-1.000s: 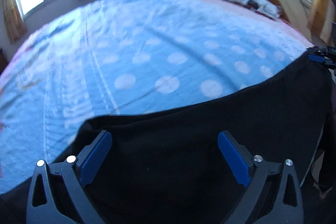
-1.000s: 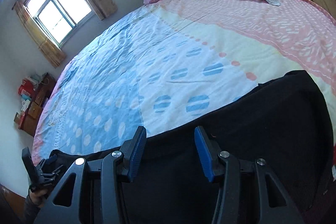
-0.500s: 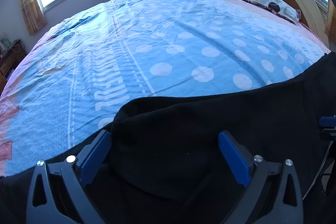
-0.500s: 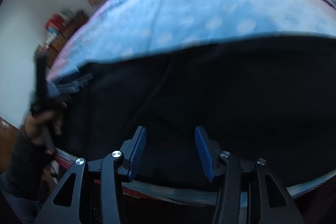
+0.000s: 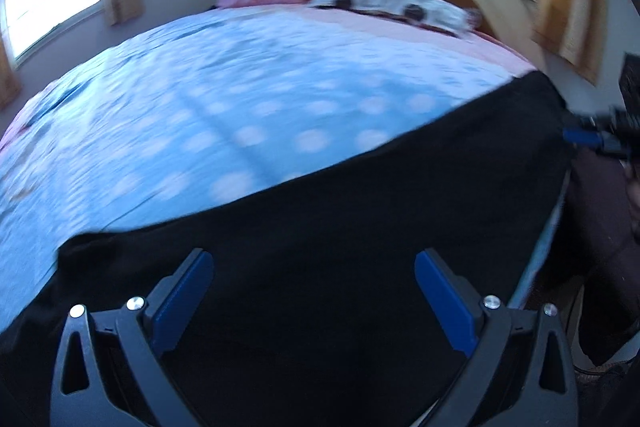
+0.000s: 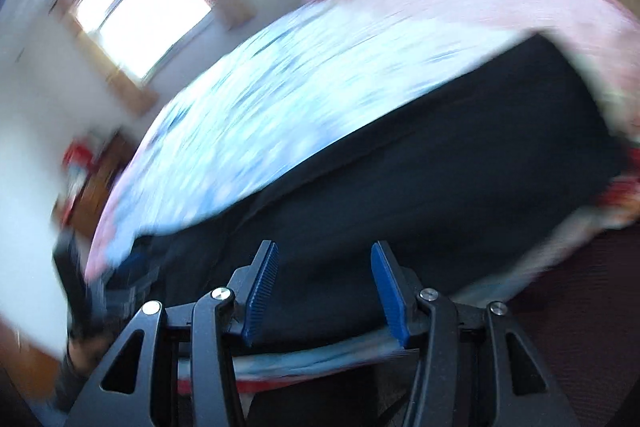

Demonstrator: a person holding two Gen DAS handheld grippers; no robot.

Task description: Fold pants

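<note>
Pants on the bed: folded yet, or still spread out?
Spread out, it seems: the black pants lie as one broad flat sheet along the bed's near edge. No fold edge shows, though blur hides detail.

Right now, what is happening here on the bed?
A person holds a gripper in each hand over black pants that lie spread along the near edge of a bed with a blue dotted cover. The left gripper and the right gripper both have their fingers apart, with nothing clamped. No fold is visible yet.
</note>
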